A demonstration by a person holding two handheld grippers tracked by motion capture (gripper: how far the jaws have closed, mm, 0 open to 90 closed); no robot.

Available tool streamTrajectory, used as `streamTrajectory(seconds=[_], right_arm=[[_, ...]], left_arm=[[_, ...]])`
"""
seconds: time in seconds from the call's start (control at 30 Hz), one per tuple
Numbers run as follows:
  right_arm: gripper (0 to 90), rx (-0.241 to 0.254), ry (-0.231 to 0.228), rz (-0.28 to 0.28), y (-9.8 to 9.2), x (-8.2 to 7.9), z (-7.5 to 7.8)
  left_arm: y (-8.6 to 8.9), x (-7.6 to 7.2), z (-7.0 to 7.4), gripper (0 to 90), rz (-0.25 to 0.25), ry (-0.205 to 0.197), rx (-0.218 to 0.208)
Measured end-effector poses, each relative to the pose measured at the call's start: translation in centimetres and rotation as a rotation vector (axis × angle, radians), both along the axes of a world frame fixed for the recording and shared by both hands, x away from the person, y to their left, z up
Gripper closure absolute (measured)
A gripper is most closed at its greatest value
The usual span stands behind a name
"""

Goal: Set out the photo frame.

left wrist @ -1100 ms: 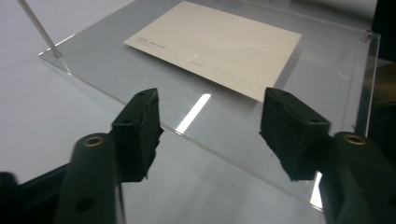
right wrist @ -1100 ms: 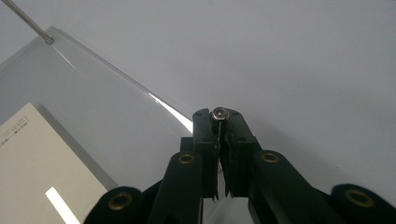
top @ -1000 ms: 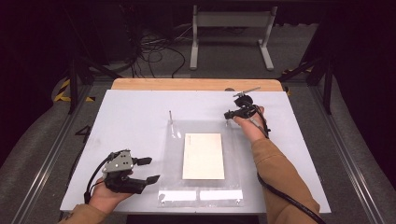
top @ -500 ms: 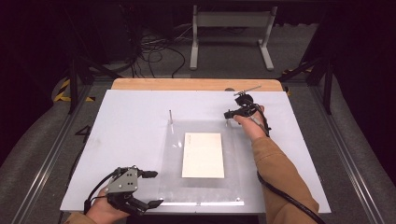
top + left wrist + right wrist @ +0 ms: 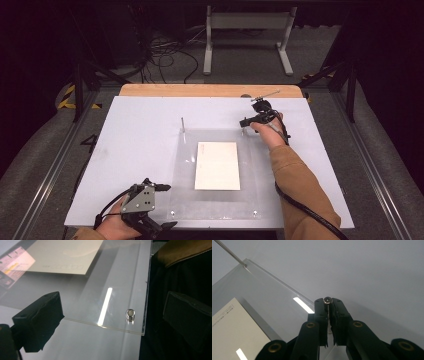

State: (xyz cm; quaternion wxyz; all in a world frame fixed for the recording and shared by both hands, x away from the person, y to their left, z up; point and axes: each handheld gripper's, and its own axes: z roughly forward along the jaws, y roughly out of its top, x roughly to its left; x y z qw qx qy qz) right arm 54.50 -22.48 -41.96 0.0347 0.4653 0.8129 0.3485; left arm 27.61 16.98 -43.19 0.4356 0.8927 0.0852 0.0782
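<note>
We are clamping a thin metal pin (image 5: 327, 300) upright in our right gripper (image 5: 248, 122), at the clear acrylic sheet's (image 5: 215, 210) one-o'clock corner. Our left gripper (image 5: 159, 206), matte black jaws just opening wide around nothing, is flanking a short shiny stud (image 5: 130, 315) at seven o'clock. A cream card (image 5: 217, 165) is lying flat on the smooth white bench (image 5: 135, 135).

Wide-apart jaws flank a short metal standoff (image 5: 130, 315) on the clear acrylic sheet's (image 5: 120, 277) corner.
</note>
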Motion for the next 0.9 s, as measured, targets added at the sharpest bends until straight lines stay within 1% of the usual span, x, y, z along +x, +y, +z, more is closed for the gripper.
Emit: streamTrajectory(seconds=[0.1,0.13,0.2,0.23,0.27,0.3,0.33,0.4,0.43,0.53,0.57,0.6,0.67,0.7,0.73,0.8,0.9], right_arm=[[83.3,0.009,0.01,-0.001,-0.1,0.1,0.0],[83.1,0.01,0.014,-0.002,-0.1,0.1,0.0],[82.8,0.013,0.019,-0.006,-0.1,0.1,0.0],[82.7,0.014,0.021,-0.006,-0.1,0.1,0.0],[82.7,0.014,0.021,-0.005,-0.1,0.1,-0.1],[82.5,0.014,0.022,-0.002,-0.1,0.1,-0.1],[82.4,0.018,0.025,-0.004,-0.1,0.1,-0.1],[82.2,0.021,0.03,-0.003,-0.1,0.1,-0.1],[82.1,0.023,0.031,-0.004,-0.1,0.1,-0.1],[81.8,0.028,0.033,-0.005,-0.2,0.1,-0.2],[81.7,0.031,0.035,-0.005,-0.2,0.1,-0.2],[81.6,0.031,0.035,-0.004,-0.2,0.1,-0.2],[81.5,0.033,0.036,-0.004,-0.2,0.1,-0.2],[81.4,0.037,0.036,-0.005,-0.2,0.1,-0.3],[81.2,0.038,0.037,-0.003,-0.2,0.1,-0.3],[81.0,0.042,0.038,-0.003,-0.3,0.2,-0.4],[80.6,0.049,0.039,-0.001,-0.3,0.2,-0.5]], left_arm=[[-0.5,-0.1,-0.3,2.1,-0.003,-0.019,0.035],[-0.7,-0.2,-0.4,2.0,-0.006,-0.029,0.041],[-0.8,-0.3,-0.5,1.9,-0.01,-0.032,0.049],[-1.0,-0.3,-0.6,1.7,-0.015,-0.048,0.059],[-1.0,-0.3,-0.6,1.5,-0.015,-0.048,0.059],[-1.1,-0.3,-0.7,1.4,-0.015,-0.057,0.067],[-1.2,-0.3,-0.8,1.4,-0.003,-0.066,0.075],[-1.5,-0.3,-0.9,0.5,0.009,-0.092,0.105],[-1.7,-0.3,-1.0,0.2,0.002,-0.105,0.111],[-2.0,-0.4,-1.3,0.2,0.003,-0.121,0.139],[-2.1,-0.4,-1.3,0.3,0.007,-0.122,0.144],[-2.1,-0.3,-1.3,0.4,0.01,-0.136,0.147],[-2.2,-0.3,-1.4,0.6,0.008,-0.139,0.146],[-2.2,-0.2,-1.5,0.8,0.01,-0.134,0.149],[-2.2,-0.2,-1.5,1.1,0.016,-0.142,0.157],[-2.3,-0.3,-1.6,1.3,0.015,-0.174,0.174],[-2.3,-0.6,-1.4,3.3,0.009,-0.213,0.174]])
